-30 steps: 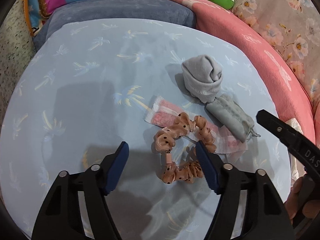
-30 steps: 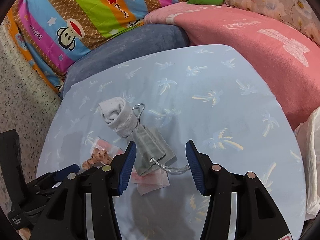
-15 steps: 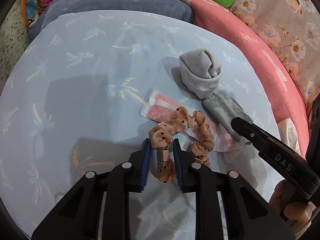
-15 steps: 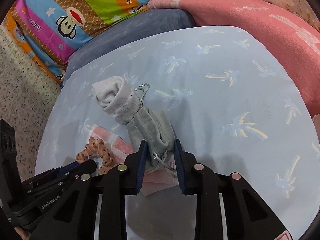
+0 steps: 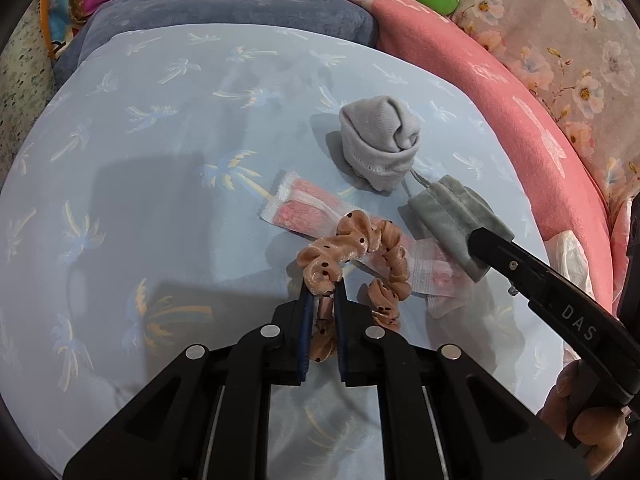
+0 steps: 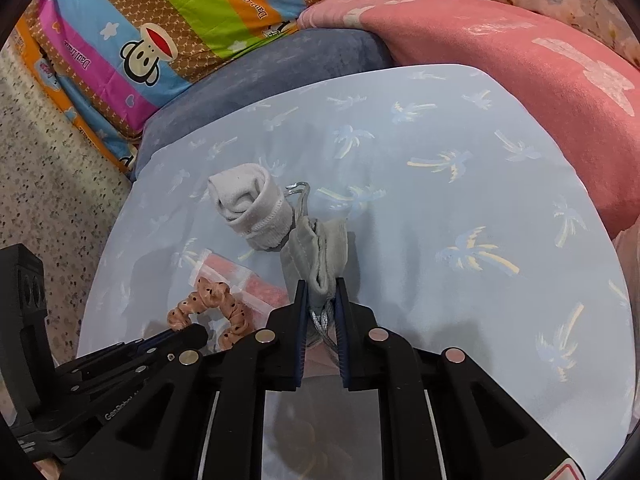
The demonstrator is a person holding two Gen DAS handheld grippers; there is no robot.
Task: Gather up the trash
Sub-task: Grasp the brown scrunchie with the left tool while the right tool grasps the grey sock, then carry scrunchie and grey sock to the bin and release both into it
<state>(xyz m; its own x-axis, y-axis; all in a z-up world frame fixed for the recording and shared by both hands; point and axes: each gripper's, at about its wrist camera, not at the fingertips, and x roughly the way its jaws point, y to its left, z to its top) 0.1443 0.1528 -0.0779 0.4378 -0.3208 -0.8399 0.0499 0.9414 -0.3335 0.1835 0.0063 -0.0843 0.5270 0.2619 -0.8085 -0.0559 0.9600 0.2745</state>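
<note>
Here the left gripper [image 5: 321, 300] pinched the spotted peach fabric scrunchie [image 5: 356, 254] at lower centre. The right gripper [image 6: 322, 298] clamped the grey velvet drawstring pouch [image 6: 318, 256], its long axis pointing up-frame toward the rolled grey sock [image 6: 250, 204].

Scrunchie [image 5: 356, 256]: satin-like cloth, glossy, gathered, pinched between the left jaws. Drawstring pouch [image 6: 320, 256]: matt velvety grey cloth with a shiny metallic cord, pinched between the right jaws. Rolled sock [image 5: 380, 144], ahead of the jaws: matt ribbed knit. Sachet [image 5: 304, 212] under the scrunchie: translucent, slightly glossy plastic film. Tablecloth [image 5: 160, 184]: smooth, faint sheen. Finger pads [image 5: 306, 320]: matt blue.
</note>
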